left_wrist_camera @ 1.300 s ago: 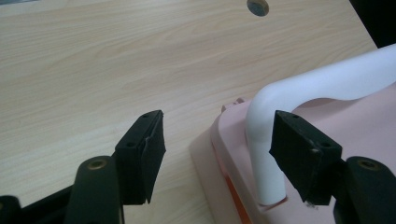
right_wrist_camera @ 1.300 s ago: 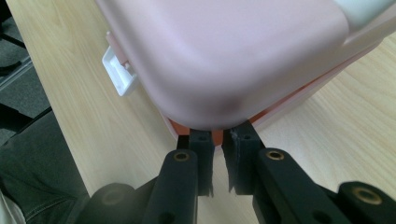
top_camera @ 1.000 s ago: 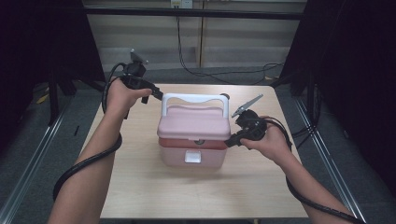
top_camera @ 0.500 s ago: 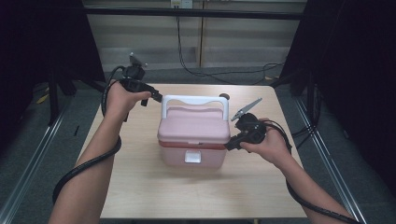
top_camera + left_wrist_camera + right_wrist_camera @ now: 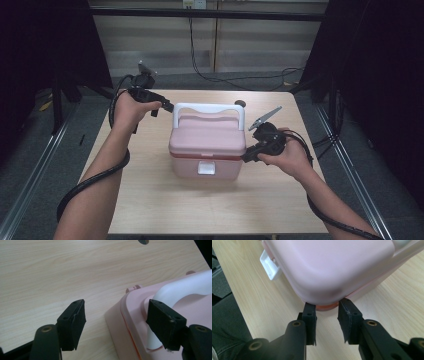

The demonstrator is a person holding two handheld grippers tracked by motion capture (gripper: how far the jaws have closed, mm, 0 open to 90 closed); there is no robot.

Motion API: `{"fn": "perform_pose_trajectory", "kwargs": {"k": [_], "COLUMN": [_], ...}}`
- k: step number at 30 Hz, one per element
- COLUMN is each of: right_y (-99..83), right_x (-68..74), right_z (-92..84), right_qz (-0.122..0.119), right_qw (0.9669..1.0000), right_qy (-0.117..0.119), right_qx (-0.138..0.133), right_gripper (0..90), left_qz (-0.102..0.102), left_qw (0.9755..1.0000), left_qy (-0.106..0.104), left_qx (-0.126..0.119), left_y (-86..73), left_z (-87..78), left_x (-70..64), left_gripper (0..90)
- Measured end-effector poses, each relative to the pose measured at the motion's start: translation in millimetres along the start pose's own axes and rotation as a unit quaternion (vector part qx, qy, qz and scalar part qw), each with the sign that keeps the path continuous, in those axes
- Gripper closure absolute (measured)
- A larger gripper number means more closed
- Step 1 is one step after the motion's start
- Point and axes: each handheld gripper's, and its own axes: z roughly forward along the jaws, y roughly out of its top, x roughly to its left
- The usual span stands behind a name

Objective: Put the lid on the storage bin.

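A pink box with a white handle stands upright in the middle of the wooden table. My left gripper hovers open at the handle's left end. In the left gripper view one jaw is over the table and the other in front of the handle. My right gripper is at the box's right front corner. Its jaws have just been opening, and their tips flank the orange rim under the lid without pressing on it.
A white latch sits on the box's front face, also seen as the latch in the right gripper view. A small dark round object lies on the table behind the box. Cables trail from both grippers across the table edges.
The left hand has drifted slightly lower in the picture, near the handle's left end. The right hand and the box have stayed in place.
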Motion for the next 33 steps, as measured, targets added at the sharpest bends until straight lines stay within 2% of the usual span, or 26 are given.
{"fn": "perform_pose_trajectory", "kwargs": {"k": [12,20,26,33], "right_y": [-1.1,-2.2,-2.8,-4.7], "right_x": [-1.0,0.5,0.0,-0.2], "right_z": [2.4,6.2,7.5,10.7], "right_qz": [0.002,-0.002,0.003,0.003], "right_qw": [1.0000,0.9999,1.0000,1.0000], "right_qy": [0.000,0.001,0.003,0.000], "right_qx": [0.002,0.010,0.006,-0.002], "right_gripper": [58.2,55.7,53.4,43.8], "left_qz": [-0.005,-0.009,-0.010,-0.011], "left_qw": [1.0000,1.0000,0.9999,0.9999], "left_qy": [0.000,0.003,0.004,0.001], "left_qx": [0.001,0.002,0.001,-0.002], "left_y": [-4.6,-7.9,-10.4,-15.2], "left_z": [0.9,0.9,0.7,1.3], "left_x": [4.7,8.9,12.0,15.8], "left_gripper": [30.0,29.8,29.6,28.5]}}
